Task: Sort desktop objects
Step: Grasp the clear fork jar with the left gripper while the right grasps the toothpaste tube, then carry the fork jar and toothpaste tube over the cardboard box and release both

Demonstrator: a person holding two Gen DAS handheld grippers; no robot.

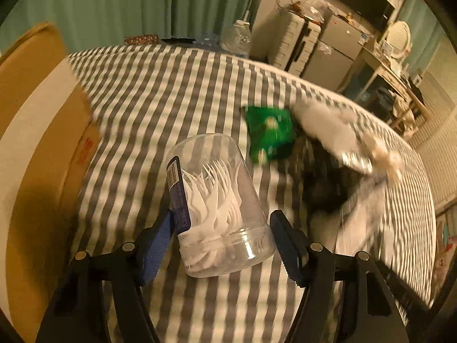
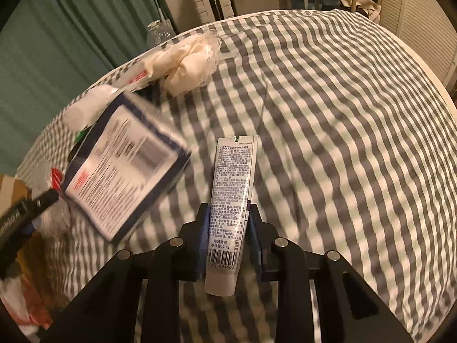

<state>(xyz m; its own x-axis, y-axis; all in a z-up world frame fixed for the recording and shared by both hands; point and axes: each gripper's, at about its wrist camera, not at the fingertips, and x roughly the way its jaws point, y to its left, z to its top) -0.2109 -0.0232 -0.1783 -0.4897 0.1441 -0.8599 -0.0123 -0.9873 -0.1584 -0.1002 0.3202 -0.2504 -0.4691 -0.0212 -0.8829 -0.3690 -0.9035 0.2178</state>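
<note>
**Jar on the left, tube on the right**

A clear plastic jar (image 1: 220, 205) lies between the fingers of the left hand-held gripper (image 1: 221, 243), tilted with its closed end up and away from the camera. Inside is a loose heap of white floss picks (image 1: 217, 194), and a dark blue label with a barcode runs down its left side. The left blue pad touches the label side, but the right pad stands just clear of the jar's wall — the jaws are partly open around it, not clamped. The jar sits over the striped cloth of the worktop (image 1: 160, 91), with a green packet (image 1: 270, 134) beyond it and a cardboard box (image 1: 42, 114) at the left edge.

The right hand-held gripper (image 2: 228, 237) has closed narrowly on a white tube (image 2: 231, 200) (fine black print, barcode near the cap end). Its long axis runs straight along the fingers, flat crimped end pointing away, cap toward the camera. A blurred box (image 2: 125, 168) with a printed panel lies beside it to the left.
</note>
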